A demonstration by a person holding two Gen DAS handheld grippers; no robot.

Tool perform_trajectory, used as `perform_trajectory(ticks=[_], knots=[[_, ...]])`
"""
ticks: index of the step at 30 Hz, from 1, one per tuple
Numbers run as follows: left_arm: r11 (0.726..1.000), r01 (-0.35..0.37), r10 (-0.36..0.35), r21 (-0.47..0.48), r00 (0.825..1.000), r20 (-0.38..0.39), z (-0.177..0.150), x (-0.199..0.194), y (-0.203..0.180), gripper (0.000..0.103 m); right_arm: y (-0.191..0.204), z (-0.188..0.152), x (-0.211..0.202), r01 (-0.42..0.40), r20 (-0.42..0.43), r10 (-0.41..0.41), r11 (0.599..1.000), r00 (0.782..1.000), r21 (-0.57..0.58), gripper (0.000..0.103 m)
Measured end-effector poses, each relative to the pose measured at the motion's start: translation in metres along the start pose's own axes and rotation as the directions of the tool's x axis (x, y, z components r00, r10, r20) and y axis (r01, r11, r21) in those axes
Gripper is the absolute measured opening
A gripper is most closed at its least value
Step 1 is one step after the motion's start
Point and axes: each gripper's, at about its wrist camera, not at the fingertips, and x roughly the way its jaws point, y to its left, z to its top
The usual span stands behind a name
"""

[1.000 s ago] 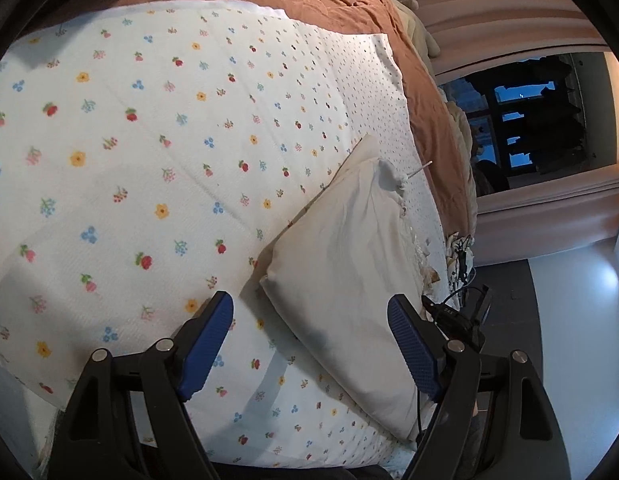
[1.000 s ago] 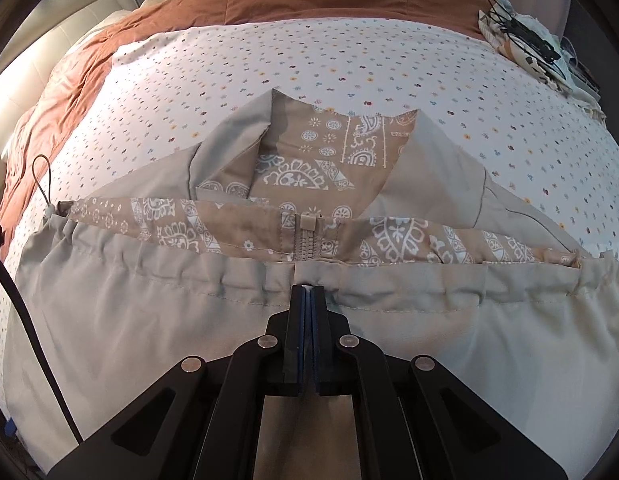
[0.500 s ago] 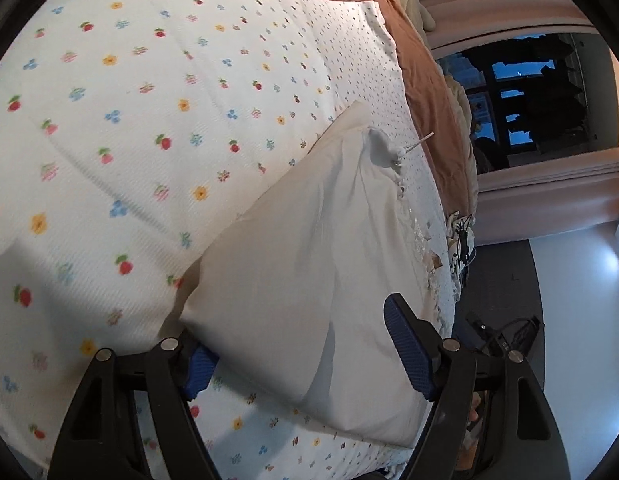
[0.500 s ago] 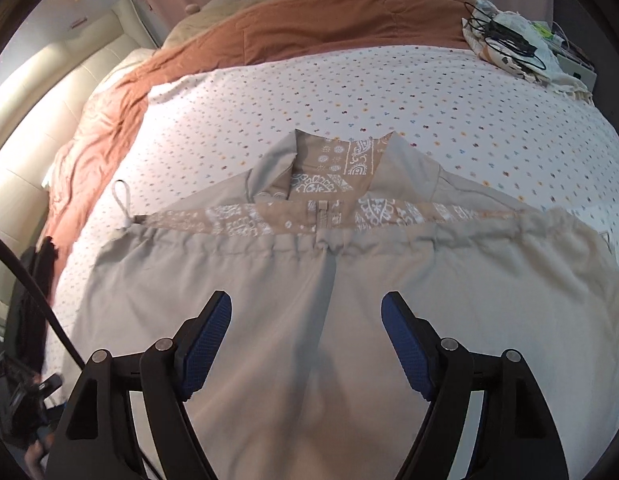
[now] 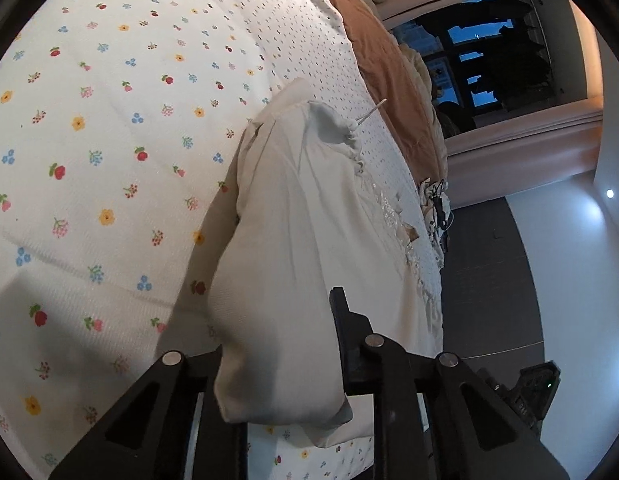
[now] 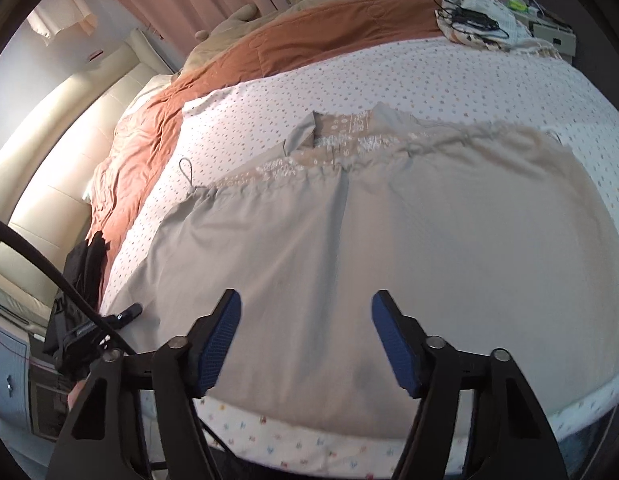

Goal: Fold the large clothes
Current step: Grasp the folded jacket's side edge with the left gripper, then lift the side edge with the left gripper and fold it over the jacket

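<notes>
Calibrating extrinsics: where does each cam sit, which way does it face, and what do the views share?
Left wrist: on the left tool, looking along the bed edge toward a dark window; its black arms show, closing on a fold of the beige drawstring garment.
Right wrist: on the right tool, angled down over the spread garment toward the cream headboard; blue pads are apart, closing, nothing between them.
Shared: garment, floral white bedsheet, rust-brown quilt.

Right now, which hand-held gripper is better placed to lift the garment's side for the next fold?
Left. The left hand-held gripper is closing on the beige garment's edge; the right hand-held gripper hovers above the cloth, its jaws closing, gripping nothing.
</notes>
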Motion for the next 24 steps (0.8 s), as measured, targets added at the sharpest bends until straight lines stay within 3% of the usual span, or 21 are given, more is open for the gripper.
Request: perform_trajectory(ticks=[5, 6, 12, 15, 24], knots=[[0.995, 0.097, -0.096, -0.034, 0.995, 0.033, 0.005, -0.011, -0.007, 0.012, 0.007, -0.026, 0.006, 0.008, -0.055, -0.009, 1.0, 0.998, -0.011, 0.031], [0.992, 0.12, -0.119, -0.041, 0.992, 0.037, 0.006, -0.014, -0.008, 0.012, 0.008, -0.032, 0.01, 0.009, -0.072, -0.011, 1.0, 0.997, -0.017, 0.03], [0.979, 0.202, -0.201, -0.041, 0.979, 0.039, 0.014, -0.021, -0.029, 0.011, 0.016, -0.044, 0.032, 0.023, -0.14, -0.028, 0.999, 0.99, -0.041, 0.028], [0.969, 0.241, -0.239, -0.047, 0.97, 0.036, 0.016, -0.02, -0.037, 0.011, 0.017, -0.036, 0.051, 0.072, -0.152, -0.078, 0.996, 0.985, -0.045, 0.027], [0.969, 0.241, -0.239, -0.047, 0.97, 0.035, 0.019, -0.016, -0.045, 0.011, 0.008, -0.01, 0.096, 0.099, -0.177, -0.095, 0.995, 0.98, 0.015, 0.027]])
